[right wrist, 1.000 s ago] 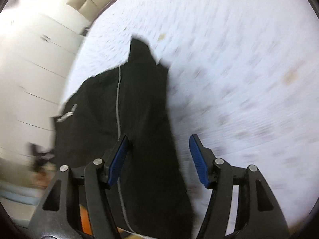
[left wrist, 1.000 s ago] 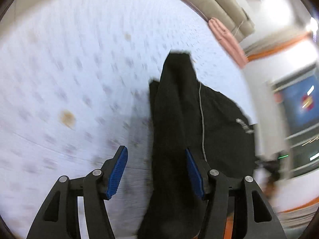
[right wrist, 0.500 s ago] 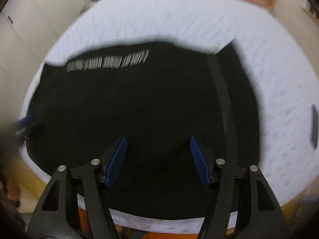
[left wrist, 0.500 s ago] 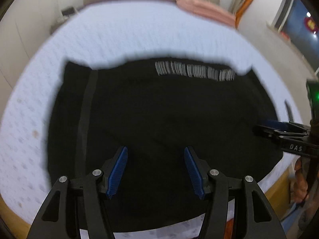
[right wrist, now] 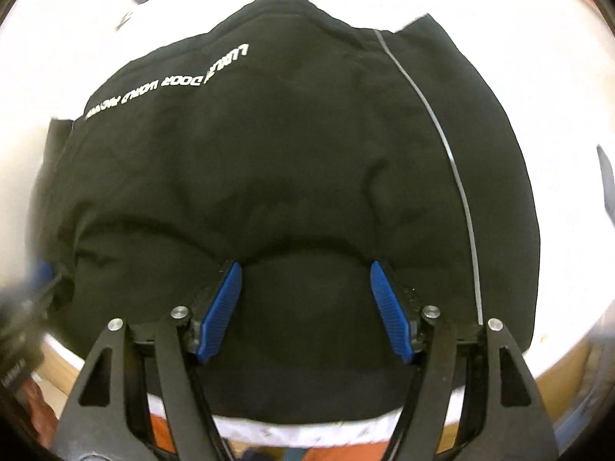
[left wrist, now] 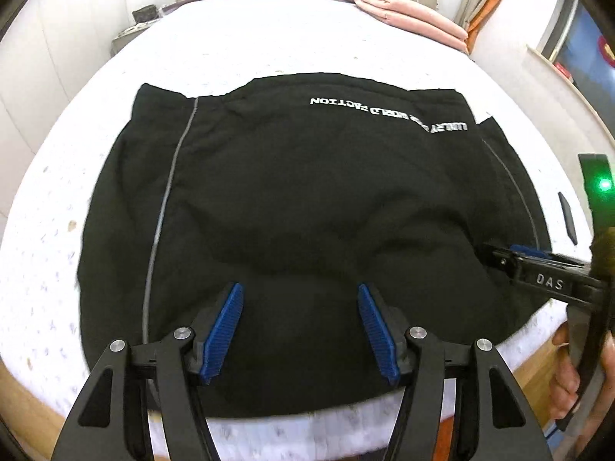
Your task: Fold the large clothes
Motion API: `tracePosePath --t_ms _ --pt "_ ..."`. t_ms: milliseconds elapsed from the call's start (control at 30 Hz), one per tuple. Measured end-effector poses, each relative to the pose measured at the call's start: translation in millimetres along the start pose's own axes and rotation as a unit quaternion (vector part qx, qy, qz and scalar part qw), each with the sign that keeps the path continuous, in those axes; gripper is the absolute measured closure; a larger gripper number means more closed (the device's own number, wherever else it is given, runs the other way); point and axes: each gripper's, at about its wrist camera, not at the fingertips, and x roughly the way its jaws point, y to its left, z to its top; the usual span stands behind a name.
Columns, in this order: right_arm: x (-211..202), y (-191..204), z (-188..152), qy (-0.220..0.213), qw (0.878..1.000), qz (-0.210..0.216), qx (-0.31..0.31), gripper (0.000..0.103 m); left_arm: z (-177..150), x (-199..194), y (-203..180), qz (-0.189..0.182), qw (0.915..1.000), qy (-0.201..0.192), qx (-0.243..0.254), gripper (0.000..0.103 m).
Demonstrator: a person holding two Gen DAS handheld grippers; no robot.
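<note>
**Over the bed: sleeves in, final folds still to come**

On the white bed (left wrist: 269,42) the black garment (left wrist: 307,211) lay flat as a wide block, both side panels apparently folded inward already; folding it down remained. Its long axis ran left to right, its white lettering facing the headboard. Left gripper (left wrist: 300,320) and right gripper (right wrist: 305,307) hovered over its near edge, fingers parted, having just opened further, gripping nothing.

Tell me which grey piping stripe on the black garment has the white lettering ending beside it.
The right-hand stripe near the right gripper; the lettering stops well short of the other stripe.
</note>
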Motion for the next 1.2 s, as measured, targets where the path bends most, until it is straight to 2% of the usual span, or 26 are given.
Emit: tracePosePath --t_ms 133,300,467,667,700,800,967,1100,1200 --pt "-18 -10 -20 0.003 0.999 0.019 0.039 0.028 -10 -31 0 0.021 0.9997 -0.006 0.005 0.039" --pt "-55 -11 -40 -0.006 0.998 0.017 0.061 0.027 -17 -86 -7 0.058 0.9968 -0.053 0.018 0.039" --pt "-126 8 -58 -0.076 0.996 -0.017 0.030 0.023 -17 -156 -20 0.062 0.9920 -0.109 0.015 0.035" --pt "-209 41 -57 -0.169 0.985 -0.040 -0.007 0.015 -16 -229 -34 0.068 0.9832 -0.169 0.016 0.030" --pt "-209 53 -54 -0.178 0.983 -0.043 -0.011 0.013 -15 -239 -37 0.070 0.9818 -0.176 0.016 0.024" --pt "-237 66 -57 -0.208 0.977 -0.050 -0.021 0.007 -14 -265 -42 0.075 0.9789 -0.190 0.015 0.023" --pt "-267 75 -57 -0.246 0.967 -0.053 -0.031 0.002 -7 -286 -47 0.074 0.9774 -0.198 0.013 0.023" --pt "-269 81 -52 -0.254 0.964 -0.067 -0.040 0.001 1 -288 -49 0.067 0.9793 -0.191 0.008 0.023" --pt "-272 78 -51 -0.262 0.961 -0.074 -0.038 0.000 8 -284 -53 0.076 0.9795 -0.186 0.009 0.023"
